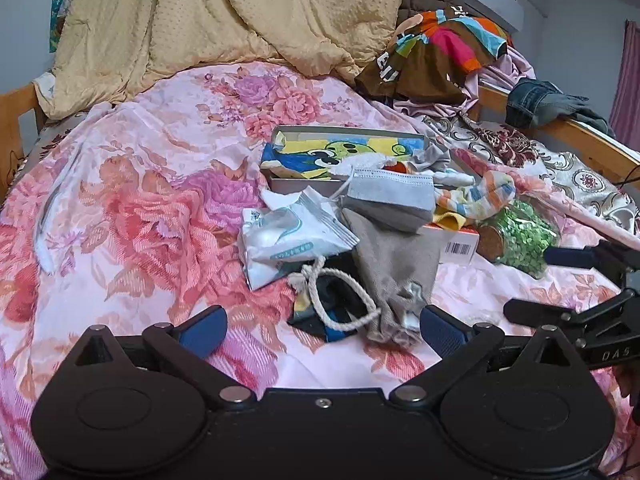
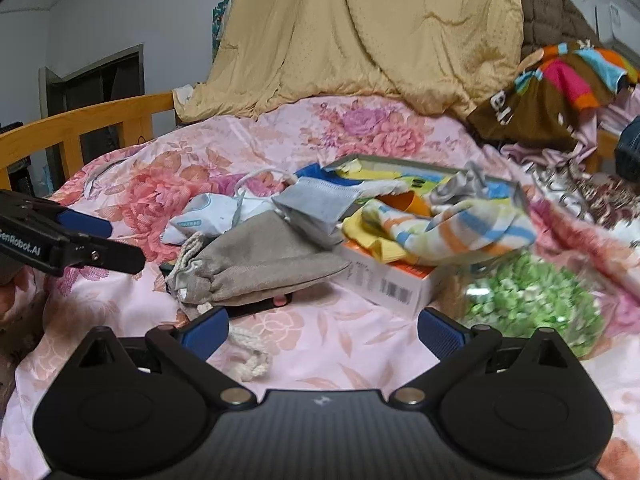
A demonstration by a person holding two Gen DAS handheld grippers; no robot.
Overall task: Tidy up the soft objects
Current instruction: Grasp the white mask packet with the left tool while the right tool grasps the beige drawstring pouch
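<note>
Now both tools hover above a bed covered by a pink floral sheet (image 1: pixel 132 184), and each has its blue-padded jaws spread wide with nothing between them. From the left wrist view, the left gripper (image 1: pixel 323 330) sits at 6 o'clock, and just beyond it lies a grey drawstring pouch (image 1: pixel 394 264) whose gathered mouth points back toward the camera; its white cord (image 1: pixel 340 300) loops over a dark patterned cloth (image 1: pixel 320 316) beneath. At 9 o'clock of the pouch rests a white sealed packet (image 1: pixel 288 236), and at 12 o'clock a grey face mask (image 1: pixel 390 198) leans against an open shallow box (image 1: pixel 344 152) holding a cartoon-printed cloth. A striped sock (image 1: pixel 476 198) lies at 3 o'clock of the mask, draped over a white carton with a barcode (image 1: pixel 460 246), and a clear jar of green pieces (image 1: pixel 518 236) lies on its side just beside it. The right gripper (image 1: pixel 576 258) shows at the 3 o'clock edge, close to the jar. From the right wrist view, the right gripper (image 2: pixel 323 332) is at 6 o'clock, with the pouch at 11 o'clock and the jar, blurred, at 2 o'clock. A tan quilt (image 1: pixel 224 28) is heaped at 12 o'clock, with a pile of colourful clothes (image 1: pixel 444 48) at 1 o'clock.
</note>
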